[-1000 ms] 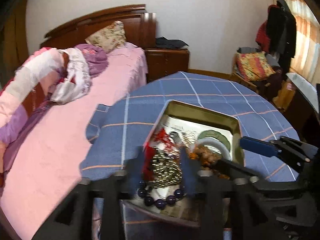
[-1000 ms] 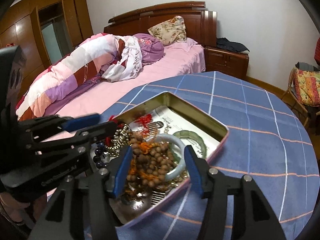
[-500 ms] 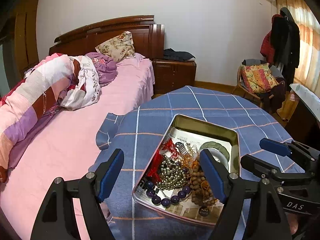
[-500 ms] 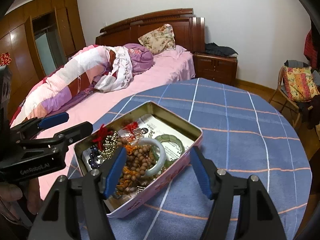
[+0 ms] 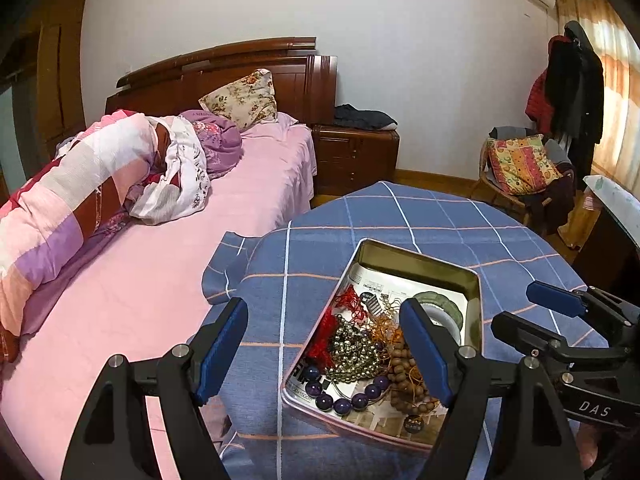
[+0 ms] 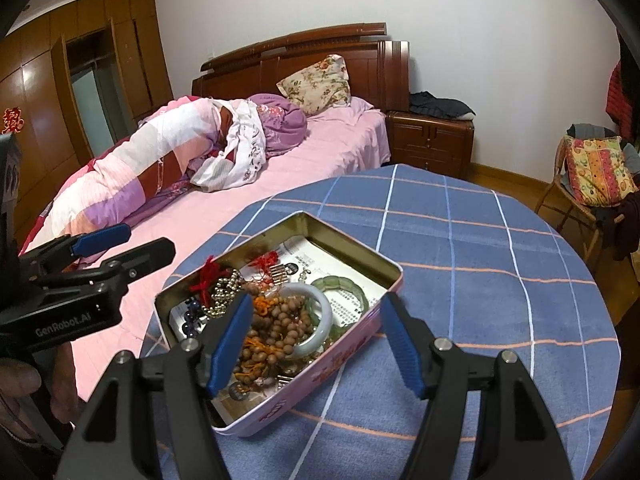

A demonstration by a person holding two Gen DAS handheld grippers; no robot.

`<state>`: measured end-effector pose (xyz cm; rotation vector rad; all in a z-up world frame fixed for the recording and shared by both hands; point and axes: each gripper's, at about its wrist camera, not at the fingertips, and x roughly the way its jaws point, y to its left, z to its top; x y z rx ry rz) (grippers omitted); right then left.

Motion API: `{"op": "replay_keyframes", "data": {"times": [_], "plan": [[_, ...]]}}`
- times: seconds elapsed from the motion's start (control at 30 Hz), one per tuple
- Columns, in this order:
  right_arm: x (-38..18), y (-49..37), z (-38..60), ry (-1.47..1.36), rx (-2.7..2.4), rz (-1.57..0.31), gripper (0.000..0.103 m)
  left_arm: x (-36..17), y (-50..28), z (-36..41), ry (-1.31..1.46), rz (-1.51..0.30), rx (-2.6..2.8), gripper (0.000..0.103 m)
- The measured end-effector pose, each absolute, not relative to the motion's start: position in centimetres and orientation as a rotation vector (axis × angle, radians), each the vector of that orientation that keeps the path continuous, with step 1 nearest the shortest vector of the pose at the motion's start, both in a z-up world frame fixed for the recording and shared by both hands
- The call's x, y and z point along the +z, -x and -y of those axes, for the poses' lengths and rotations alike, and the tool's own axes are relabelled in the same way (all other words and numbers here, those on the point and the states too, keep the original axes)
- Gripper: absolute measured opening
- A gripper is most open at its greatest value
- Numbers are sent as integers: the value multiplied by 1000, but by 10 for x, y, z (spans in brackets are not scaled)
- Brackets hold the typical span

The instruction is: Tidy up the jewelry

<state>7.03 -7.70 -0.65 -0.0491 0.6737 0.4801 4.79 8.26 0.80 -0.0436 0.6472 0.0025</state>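
Note:
An open metal tin [image 5: 416,254] with pink sides [image 6: 352,248] sits on the blue checked tablecloth. Tangled inside it are a brown wooden bead strand [image 6: 280,324], a silvery bead bracelet [image 5: 354,354], dark purple beads [image 5: 348,402], a red tassel [image 6: 206,276], a white bangle [image 6: 320,312] and a green bangle [image 6: 348,284]. My left gripper [image 5: 323,305] hovers open over the tin's left edge, nothing between its pads. My right gripper [image 6: 316,298] hovers open above the tin's near side, holding nothing. Each gripper shows in the other's view: the right gripper [image 5: 518,306], the left gripper [image 6: 142,240].
The round table [image 6: 500,240] stands against a bed with a pink sheet [image 5: 168,272] and a rolled quilt [image 5: 80,192]. A wooden nightstand [image 6: 430,140] and a chair with a patterned cushion [image 6: 596,168] stand beyond. A hand [image 6: 16,376] holds the left gripper.
Both grippers drew back and up from the tin and their jaws spread wider. A second ago they were down among the beads; the jewelry now lies loose in the tin.

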Motion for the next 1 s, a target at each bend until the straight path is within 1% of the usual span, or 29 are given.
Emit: {"op": "replay_keyframes", "data": {"times": [1.0], "plan": [[-10,-69,75,46,477,-674,70,8,-48,-82,44,-653,4,78]]}}
